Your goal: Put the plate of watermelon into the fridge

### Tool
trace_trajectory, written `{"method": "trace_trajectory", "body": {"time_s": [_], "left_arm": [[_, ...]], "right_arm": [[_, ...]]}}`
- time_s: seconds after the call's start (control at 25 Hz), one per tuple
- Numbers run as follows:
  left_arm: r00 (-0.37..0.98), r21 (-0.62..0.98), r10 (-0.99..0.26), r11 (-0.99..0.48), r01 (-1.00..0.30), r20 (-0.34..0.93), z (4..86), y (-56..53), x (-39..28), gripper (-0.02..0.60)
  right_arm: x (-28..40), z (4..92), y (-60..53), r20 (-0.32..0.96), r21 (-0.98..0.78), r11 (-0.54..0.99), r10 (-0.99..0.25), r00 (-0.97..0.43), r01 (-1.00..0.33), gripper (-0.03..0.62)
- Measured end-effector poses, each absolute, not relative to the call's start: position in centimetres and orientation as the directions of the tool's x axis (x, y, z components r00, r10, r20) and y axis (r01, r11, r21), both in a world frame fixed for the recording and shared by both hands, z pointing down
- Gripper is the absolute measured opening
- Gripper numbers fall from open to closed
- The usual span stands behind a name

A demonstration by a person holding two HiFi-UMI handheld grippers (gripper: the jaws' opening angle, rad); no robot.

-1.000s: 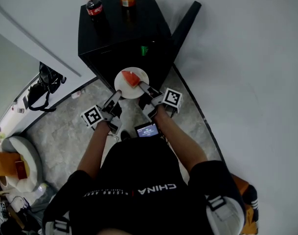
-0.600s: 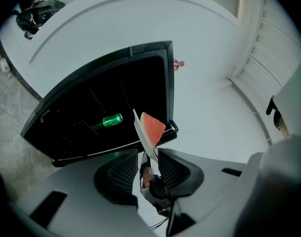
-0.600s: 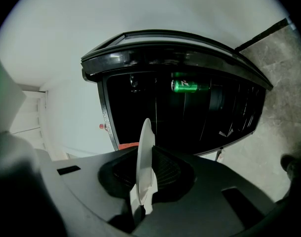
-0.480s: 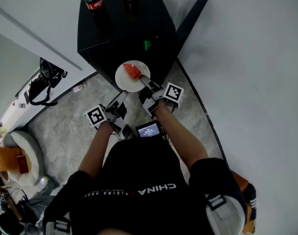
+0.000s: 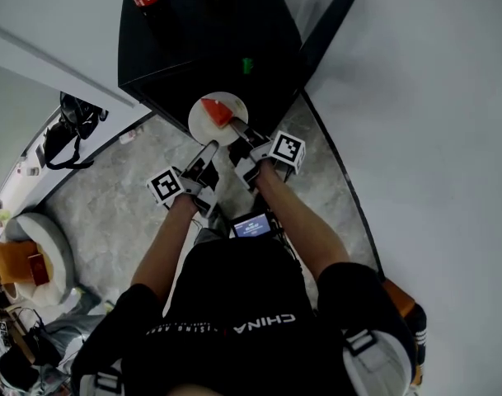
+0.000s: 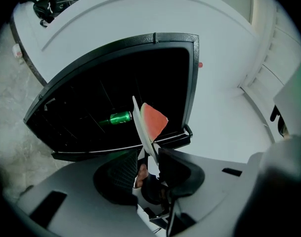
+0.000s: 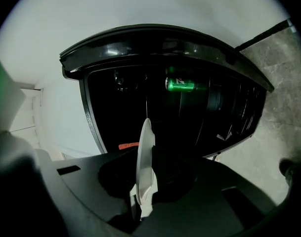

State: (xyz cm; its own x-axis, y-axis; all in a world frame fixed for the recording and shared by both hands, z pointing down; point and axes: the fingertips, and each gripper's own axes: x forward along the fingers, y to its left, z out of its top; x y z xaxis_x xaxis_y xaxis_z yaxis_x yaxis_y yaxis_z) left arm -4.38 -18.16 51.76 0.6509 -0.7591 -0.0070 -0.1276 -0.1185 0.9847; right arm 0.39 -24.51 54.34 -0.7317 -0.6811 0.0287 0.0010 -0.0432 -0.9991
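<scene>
The fridge (image 5: pixel 209 48) has a glossy black shell, smooth enough to catch the light along its edges. The plate (image 5: pixel 203 120) looks like smooth white glazed ceramic. The floor (image 5: pixel 110 213) is grey marbled stone, faintly polished. The can (image 7: pixel 180 85) inside shines like green metal.

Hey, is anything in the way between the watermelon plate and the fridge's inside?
Nothing visible. The door stands open and the plate, in the right gripper, faces the dark opening of the fridge. A green can lies deeper inside, off to one side.
</scene>
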Motion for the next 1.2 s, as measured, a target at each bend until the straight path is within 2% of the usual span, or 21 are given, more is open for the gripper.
{"method": "trace_trajectory", "body": {"time_s": [0.44, 0.56, 1.2], "left_arm": [[0.583, 0.987, -0.812, -0.062, -0.146, 0.035, 55.6, -22.1, -5.7, 0.110], [0.554, 0.986, -0.832, -0.062, -0.152, 0.033, 56.0, -23.2, -6.1, 0.072], [0.500, 0.999, -0.866, -0.030, -0.045, -0.003, 61.4, -27.4, -7.5, 0.041]], "right_arm": [[-0.4, 57.8, -27.5, 0.038, -0.998, -0.055, -0.698, -0.715, 0.001, 0.051], [-0.5, 58.6, -28.5, 0.044, -0.998, -0.059, -0.709, -0.704, -0.004, 0.051], [-1.2, 62.6, -32.5, 0.010, -1.000, 0.013, -0.741, -0.671, -0.029, 0.051]]}}
